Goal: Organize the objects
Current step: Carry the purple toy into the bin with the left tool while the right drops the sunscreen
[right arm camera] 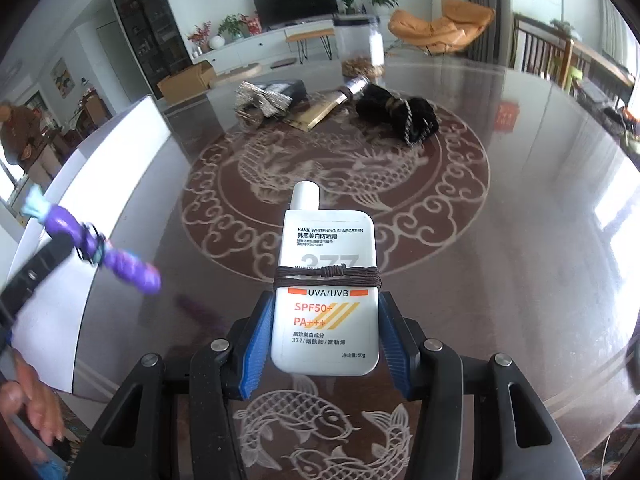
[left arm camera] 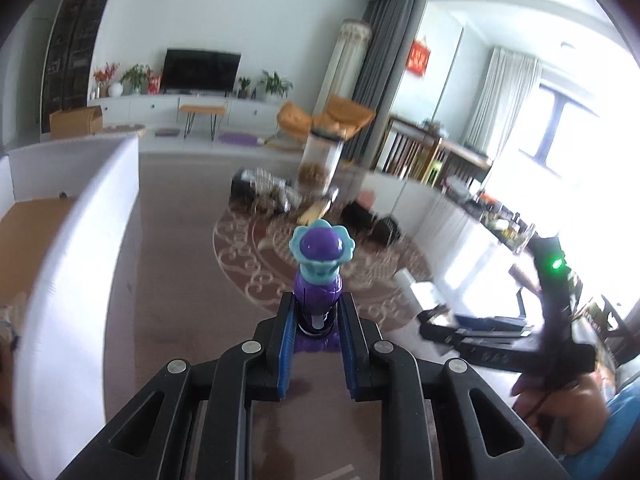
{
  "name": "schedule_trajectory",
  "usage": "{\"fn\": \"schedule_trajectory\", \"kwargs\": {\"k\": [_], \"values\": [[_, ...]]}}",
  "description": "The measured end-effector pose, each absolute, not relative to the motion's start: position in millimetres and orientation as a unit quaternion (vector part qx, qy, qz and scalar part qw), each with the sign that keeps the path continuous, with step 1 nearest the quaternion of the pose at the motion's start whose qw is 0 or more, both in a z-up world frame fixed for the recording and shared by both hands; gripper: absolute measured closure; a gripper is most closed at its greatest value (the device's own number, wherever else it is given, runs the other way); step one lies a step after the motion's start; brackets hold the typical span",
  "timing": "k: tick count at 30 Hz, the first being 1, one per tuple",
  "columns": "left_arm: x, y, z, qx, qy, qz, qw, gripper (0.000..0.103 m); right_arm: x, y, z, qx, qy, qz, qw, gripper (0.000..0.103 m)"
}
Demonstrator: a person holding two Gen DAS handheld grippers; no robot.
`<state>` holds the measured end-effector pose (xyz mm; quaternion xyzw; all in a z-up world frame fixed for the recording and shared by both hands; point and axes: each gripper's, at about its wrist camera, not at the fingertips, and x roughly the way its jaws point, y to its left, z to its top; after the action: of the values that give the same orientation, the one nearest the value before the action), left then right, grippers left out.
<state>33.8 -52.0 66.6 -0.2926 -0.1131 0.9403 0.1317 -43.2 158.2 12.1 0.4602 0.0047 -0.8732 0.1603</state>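
The left gripper is clamped on a purple toy figure at its rigid middle, lifted toward the white box at nine o'clock. The right gripper pinches a light, slick sunscreen bottle low on its flat sides; it looks liable to slip.

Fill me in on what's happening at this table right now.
A person is tidying a patterned round table with handheld tongs in each hand. The left tongs are shut on a purple toy figure with a teal flower collar, held in the air near a white box. The right tongs grip a white sunscreen bottle with a brown cord around it. A jar, black pouch and other bits sit at the far side.
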Motion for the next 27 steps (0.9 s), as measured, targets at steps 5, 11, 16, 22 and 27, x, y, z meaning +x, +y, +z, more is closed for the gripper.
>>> {"fn": "schedule_trajectory", "kwargs": {"k": [5, 11, 16, 22, 27], "values": [[56, -74, 97, -0.253, -0.133, 0.949, 0.135, 0.083, -37, 143, 40, 0.434, 0.009, -0.884, 0.175, 0.052], [95, -130, 145, -0.212, -0.151, 0.960, 0.102, 0.083, -24, 89, 88, 0.404, 0.022, -0.883, 0.240, 0.052], [115, -203, 165, -0.220, -0.171, 0.960, 0.025, 0.083, 1, -6, 132, 0.378, 0.033, -0.853, 0.359, 0.052], [101, -297, 160, -0.295, -0.162, 0.940, -0.064, 0.083, 45, -122, 133, 0.390, 0.062, -0.782, 0.482, 0.052], [39, -352, 105, -0.437, -0.139, 0.881, -0.116, 0.071, 54, -183, 86, 0.418, 0.104, -0.743, 0.512, 0.043]]}}
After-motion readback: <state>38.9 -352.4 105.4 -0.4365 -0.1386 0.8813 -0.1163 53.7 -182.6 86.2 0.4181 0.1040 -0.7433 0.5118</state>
